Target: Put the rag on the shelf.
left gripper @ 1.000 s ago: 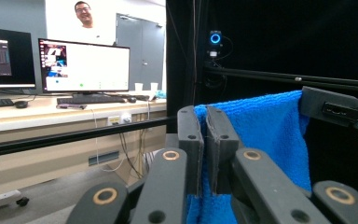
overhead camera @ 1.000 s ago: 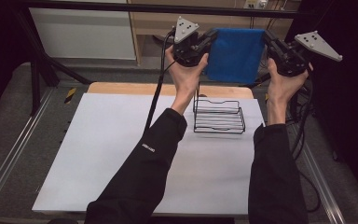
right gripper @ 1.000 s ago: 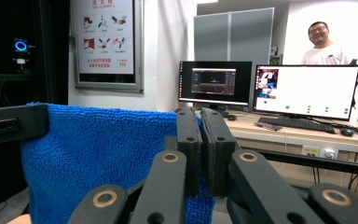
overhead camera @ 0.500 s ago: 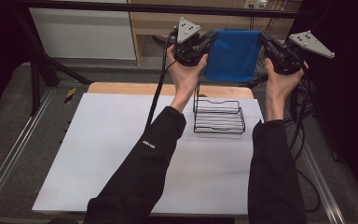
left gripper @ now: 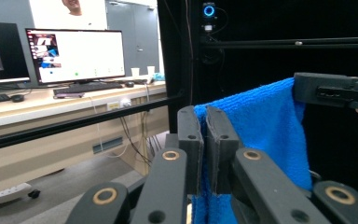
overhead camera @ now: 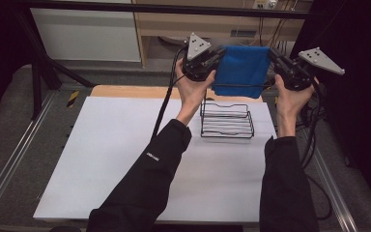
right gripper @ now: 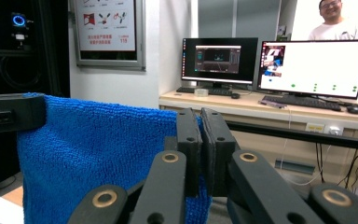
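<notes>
Cloth edges, rack's far rim hidden

Blue cloth [overhead camera: 241, 67] hangs in front of the wire rack's [overhead camera: 226, 121] far rim; its top corners sit inside the left gripper [left gripper: 204, 144] & right gripper [right gripper: 201, 144] jaws; bottom cut off in both gripper views.

The wire rack [overhead camera: 226, 120] stands just below the hanging blue cloth [overhead camera: 241, 70].

The left gripper [left gripper: 204, 140] is pinching a corner of the blue towel [left gripper: 265, 126]. The right gripper [left gripper: 335, 91] is clamping the towel's far corner.
</notes>
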The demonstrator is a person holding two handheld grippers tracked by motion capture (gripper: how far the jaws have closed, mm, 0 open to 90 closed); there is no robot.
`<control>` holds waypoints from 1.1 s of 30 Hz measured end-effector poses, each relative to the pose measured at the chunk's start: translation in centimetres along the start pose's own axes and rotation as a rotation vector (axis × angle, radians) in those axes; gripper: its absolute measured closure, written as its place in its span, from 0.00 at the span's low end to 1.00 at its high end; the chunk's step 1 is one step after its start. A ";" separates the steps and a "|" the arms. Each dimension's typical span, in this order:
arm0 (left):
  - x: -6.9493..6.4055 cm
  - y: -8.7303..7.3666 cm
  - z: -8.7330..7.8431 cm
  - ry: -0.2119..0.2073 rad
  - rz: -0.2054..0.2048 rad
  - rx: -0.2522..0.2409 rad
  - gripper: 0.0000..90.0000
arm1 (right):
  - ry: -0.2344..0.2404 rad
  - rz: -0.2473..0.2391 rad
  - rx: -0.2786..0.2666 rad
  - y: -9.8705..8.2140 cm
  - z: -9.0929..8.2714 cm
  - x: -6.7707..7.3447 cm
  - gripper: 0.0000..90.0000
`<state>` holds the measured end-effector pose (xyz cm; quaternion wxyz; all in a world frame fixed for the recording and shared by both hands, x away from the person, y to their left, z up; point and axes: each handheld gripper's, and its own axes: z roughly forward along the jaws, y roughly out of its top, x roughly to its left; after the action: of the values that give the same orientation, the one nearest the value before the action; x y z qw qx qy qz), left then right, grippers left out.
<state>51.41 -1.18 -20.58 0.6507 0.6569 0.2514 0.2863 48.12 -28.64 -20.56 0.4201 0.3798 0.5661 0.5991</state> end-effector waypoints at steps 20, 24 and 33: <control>-0.8 -1.8 -2.5 -0.073 -0.014 0.041 0.95 | 0.055 -0.011 0.030 -1.6 -2.7 1.1 0.97; -1.0 -2.0 -2.8 -0.087 -0.002 0.055 0.95 | 0.066 -0.026 0.037 -1.6 -3.4 1.3 0.97; -1.4 -2.9 -3.5 -0.104 -0.019 0.117 0.94 | 0.106 -0.043 0.093 -2.4 -5.0 1.6 0.96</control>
<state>48.03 0.41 -23.60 0.6261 0.7053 0.2398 0.2304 43.02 -28.92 -23.33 0.3845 0.3543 0.6227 0.5822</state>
